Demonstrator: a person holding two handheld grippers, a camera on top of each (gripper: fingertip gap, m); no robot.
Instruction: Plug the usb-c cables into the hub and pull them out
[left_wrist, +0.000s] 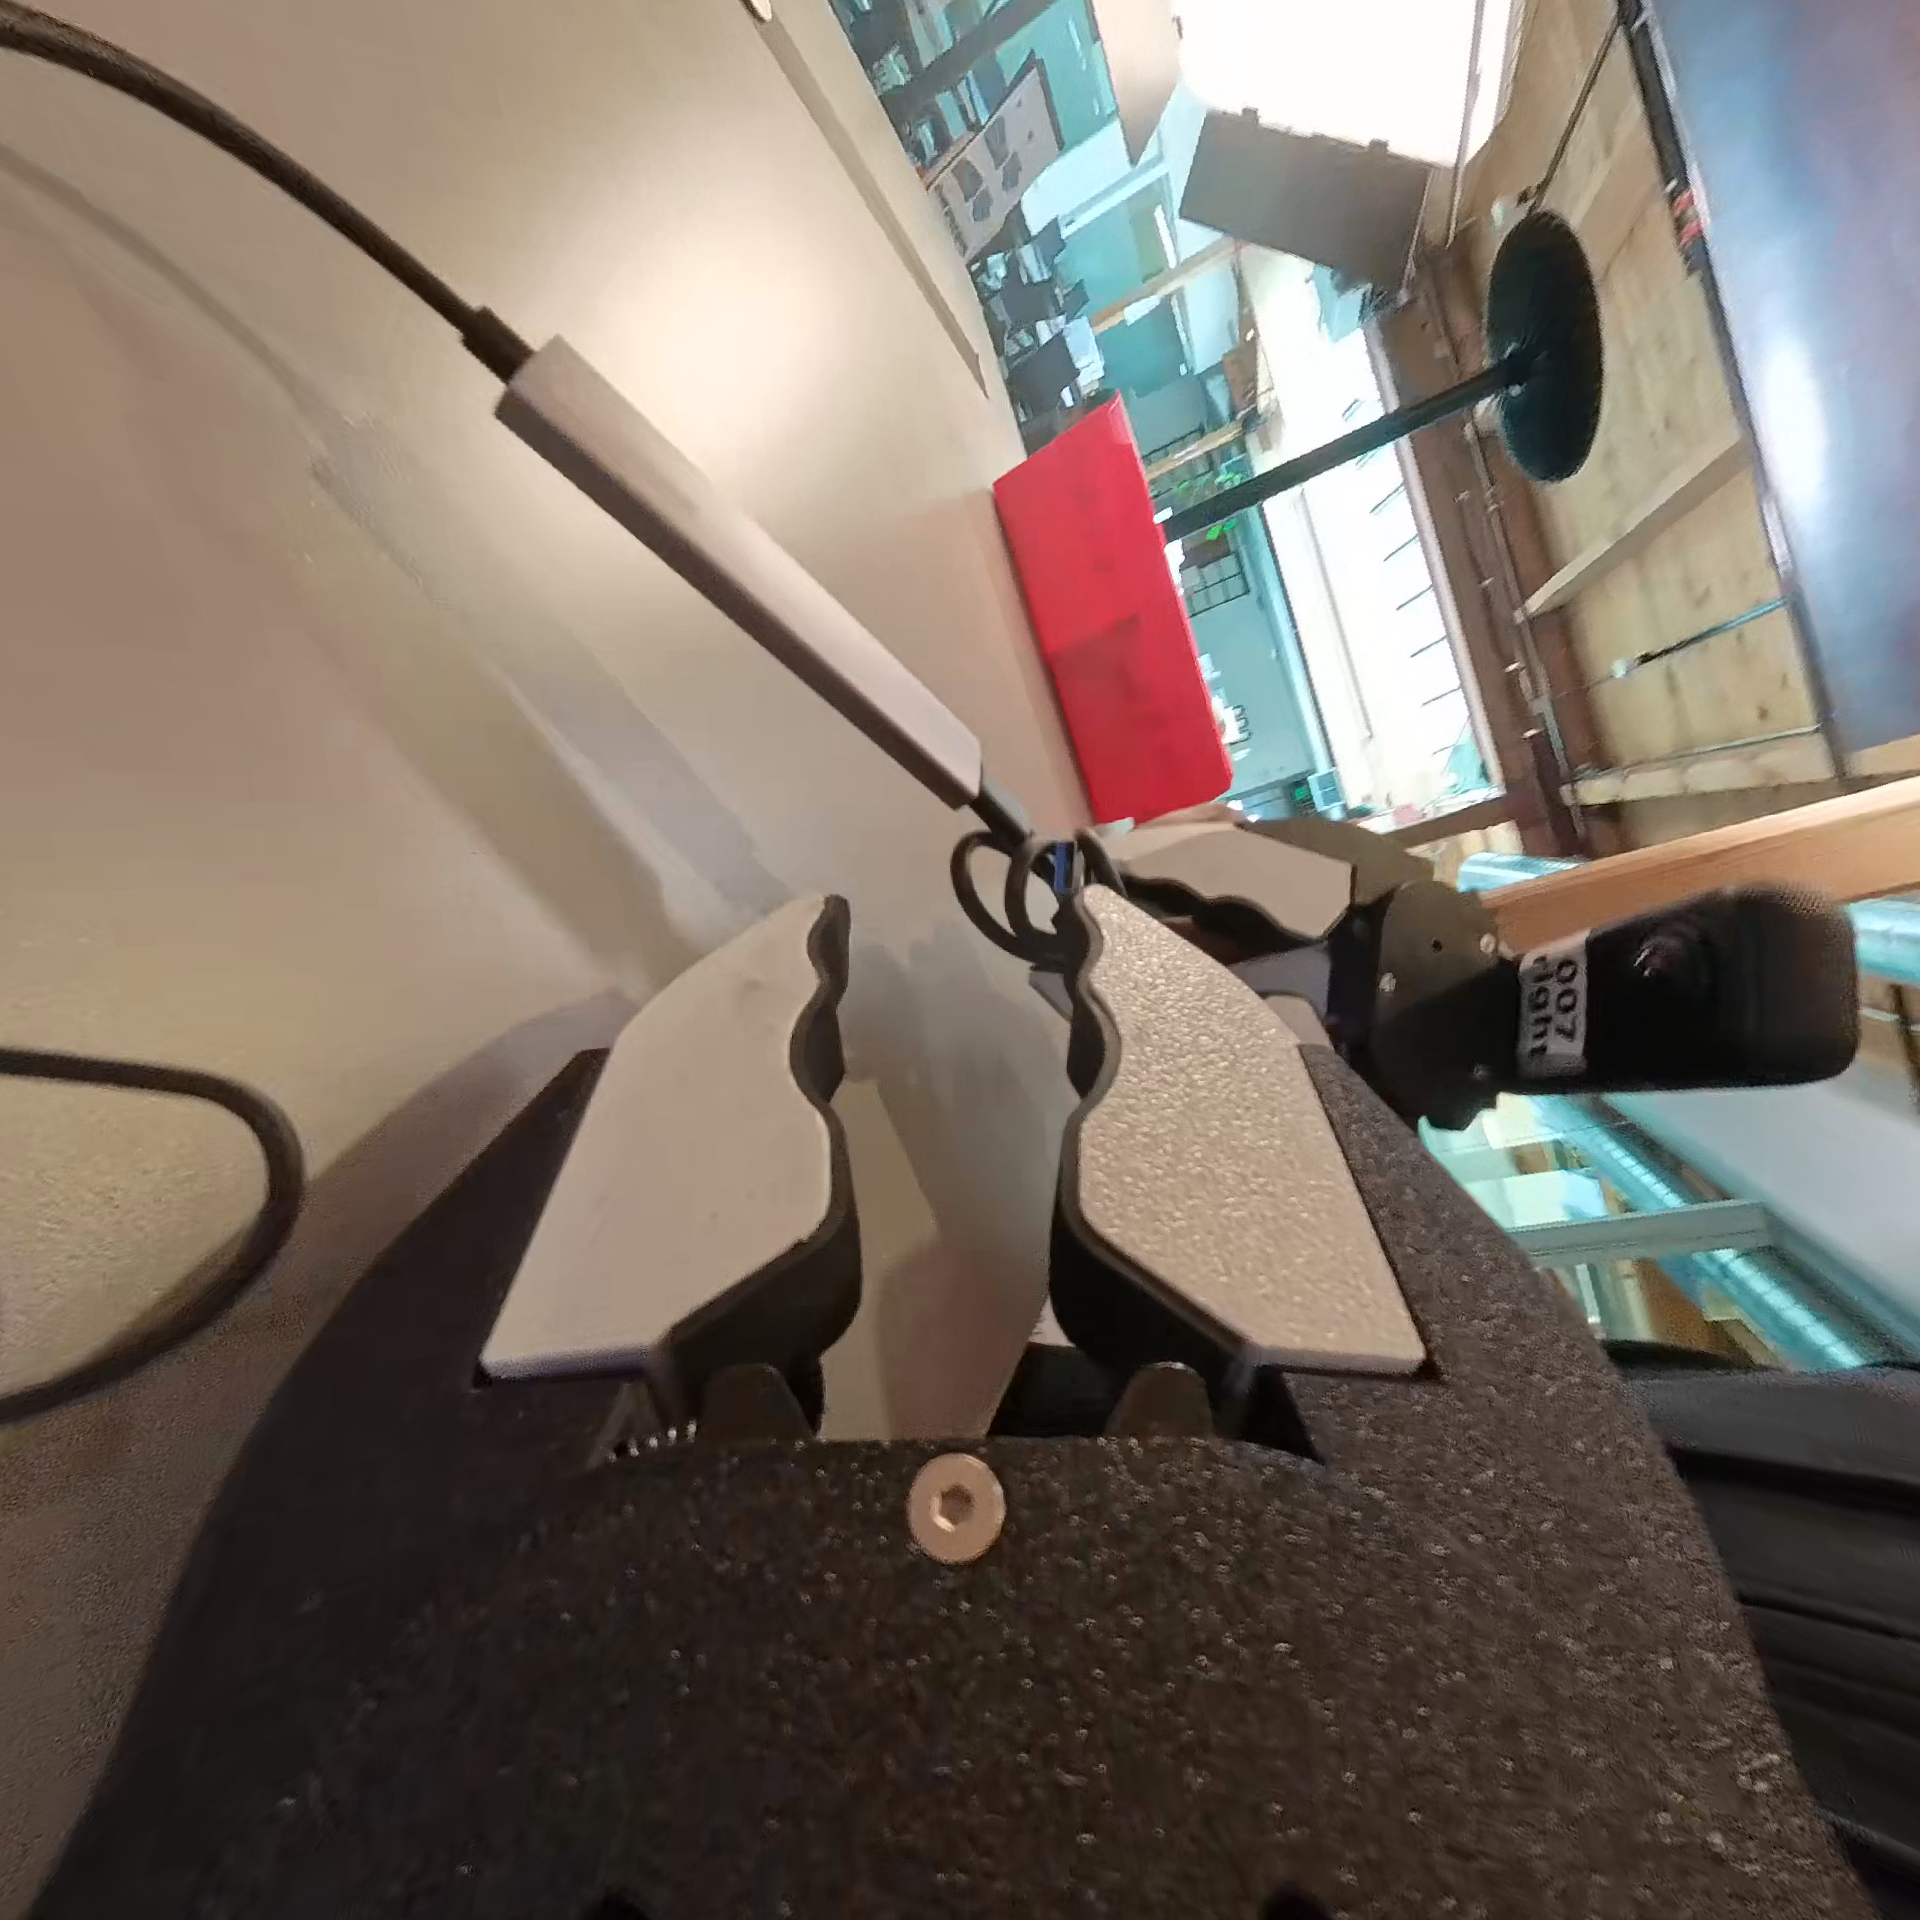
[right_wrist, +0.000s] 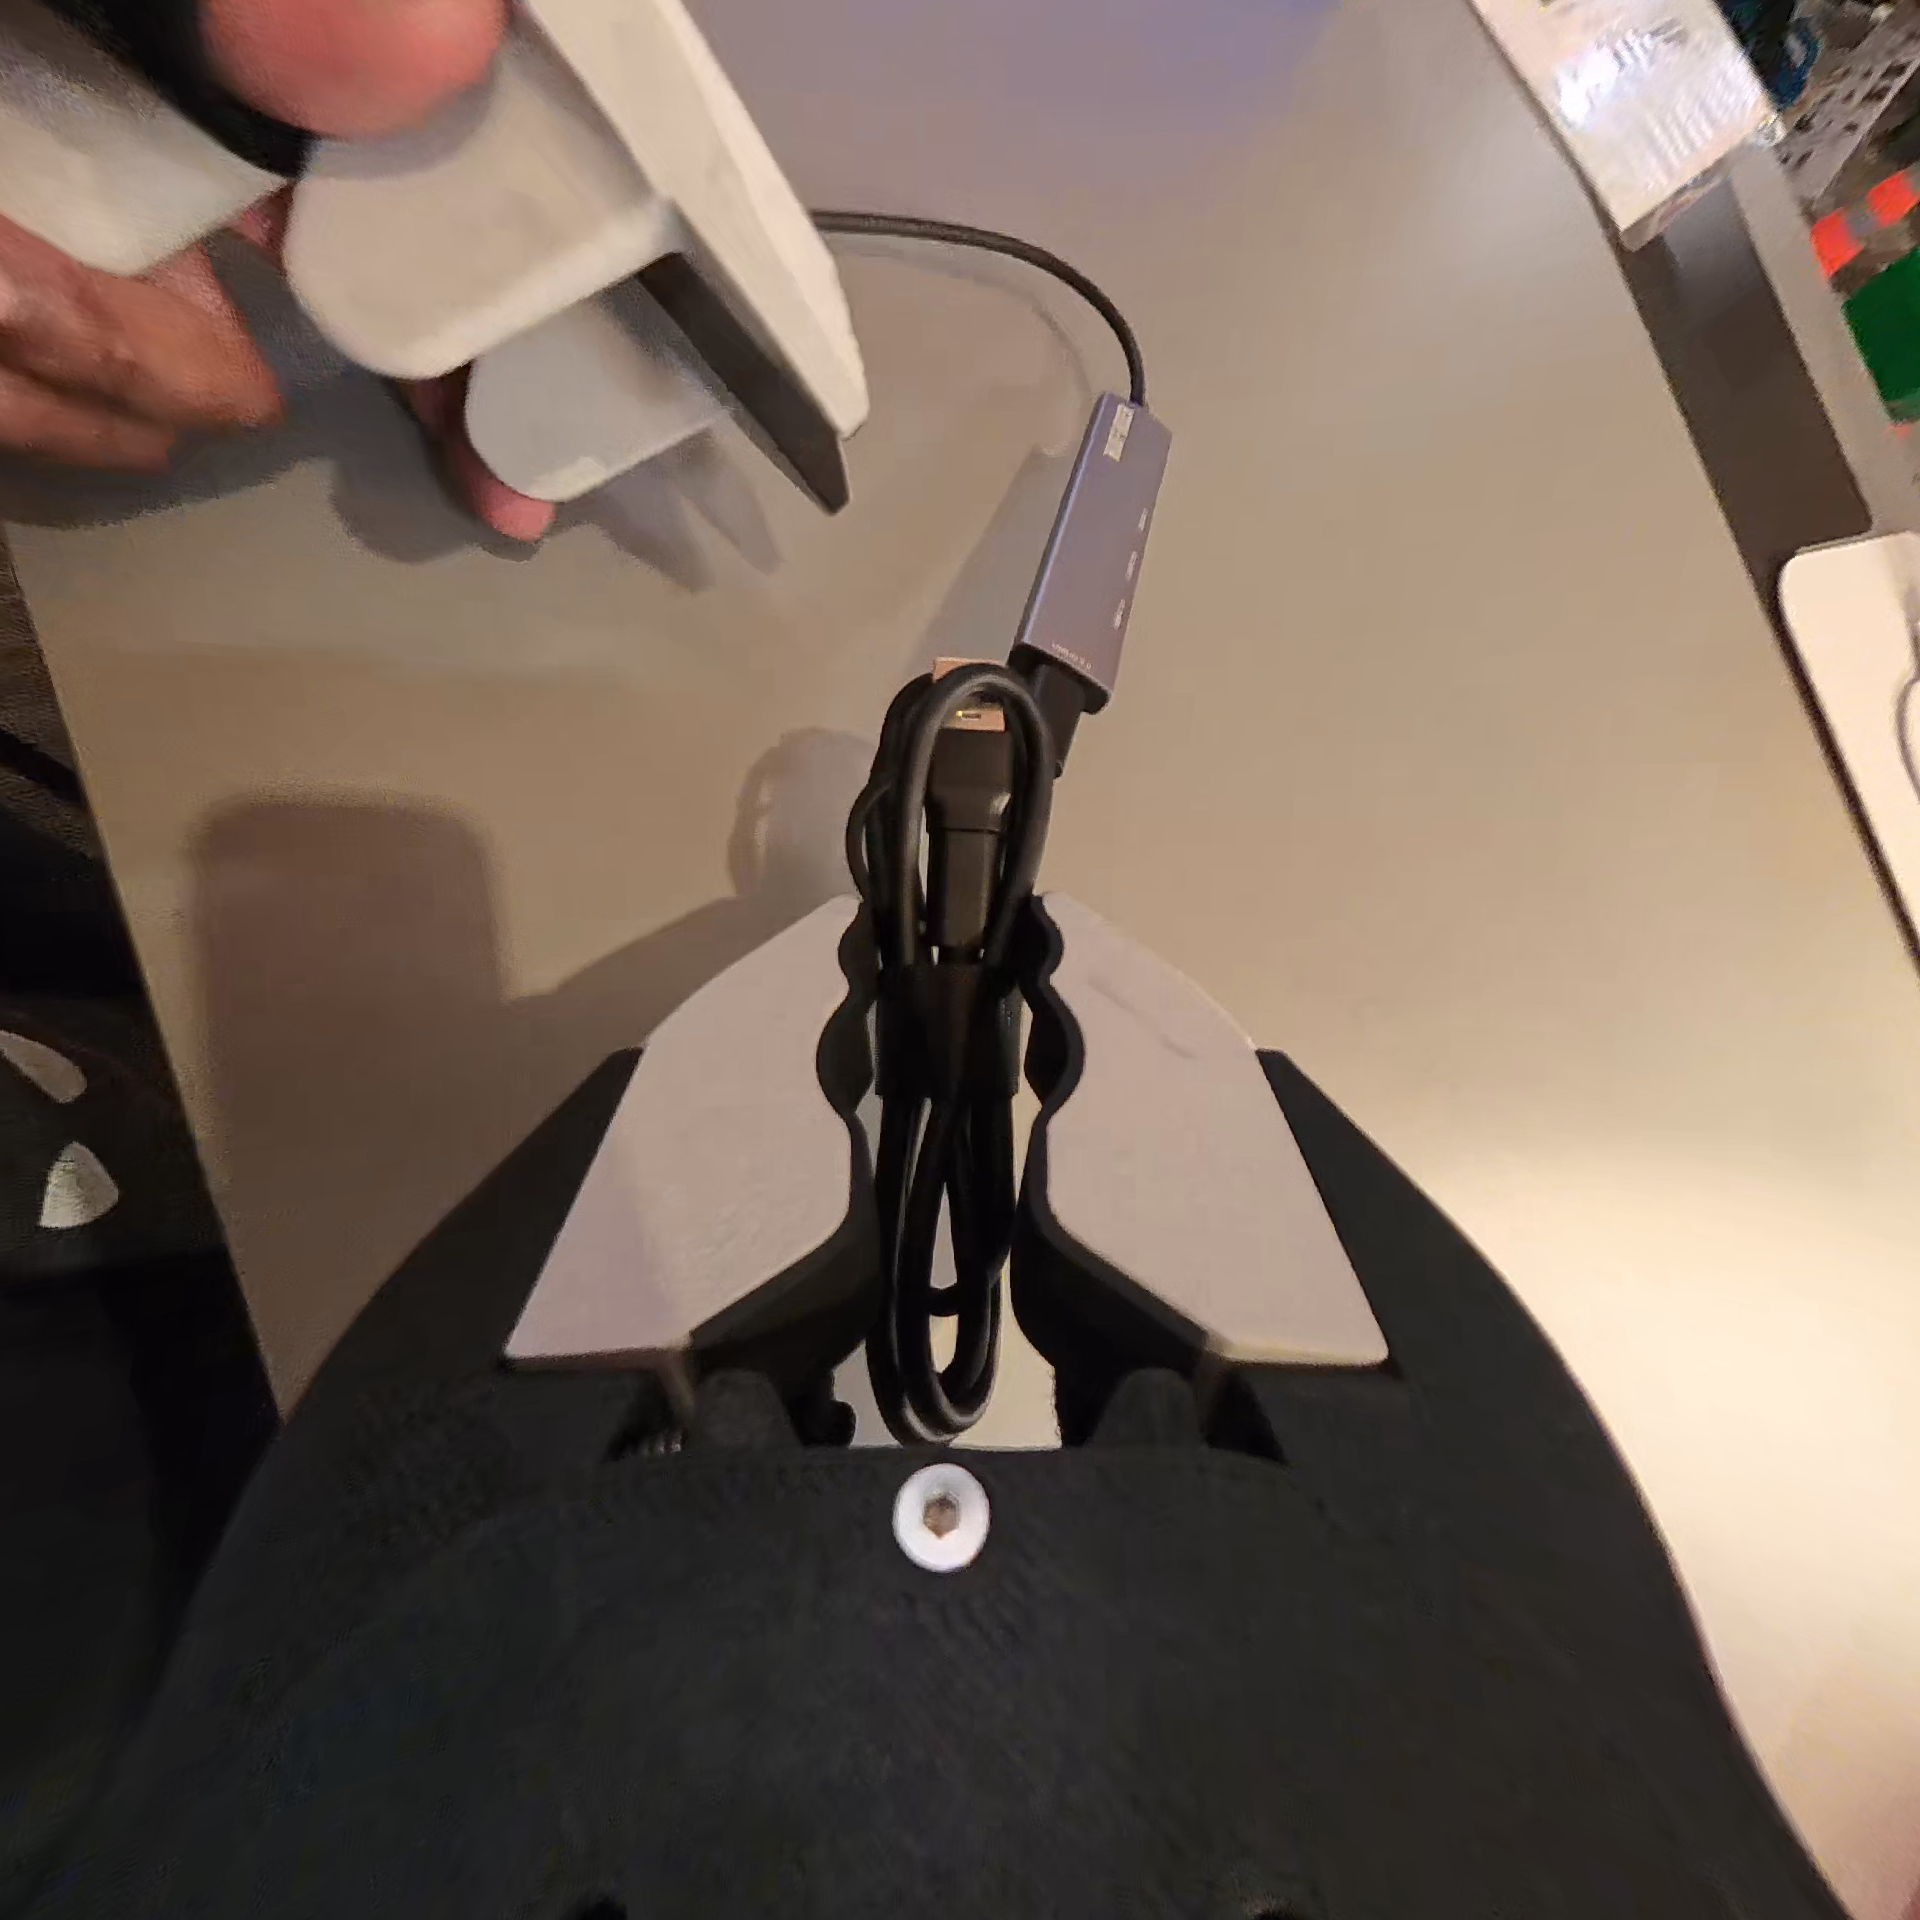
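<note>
Black cable (right_wrist: 951, 1049), looped in a bundle, is squeezed between the 2 fingers of the right gripper (right_wrist: 943, 935). Its plug end points at the grey hub (right_wrist: 1101, 540) lying just ahead on the pale table (right_wrist: 1403, 935). The left gripper (left_wrist: 961, 935) is spread wide and holds nothing. Farther off stands a red box (left_wrist: 1112, 613).

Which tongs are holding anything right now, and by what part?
The right tongs clamp the bundled black cable around its strapped middle. The left tongs are open and hold nothing, near the slim grey metal hub.
</note>
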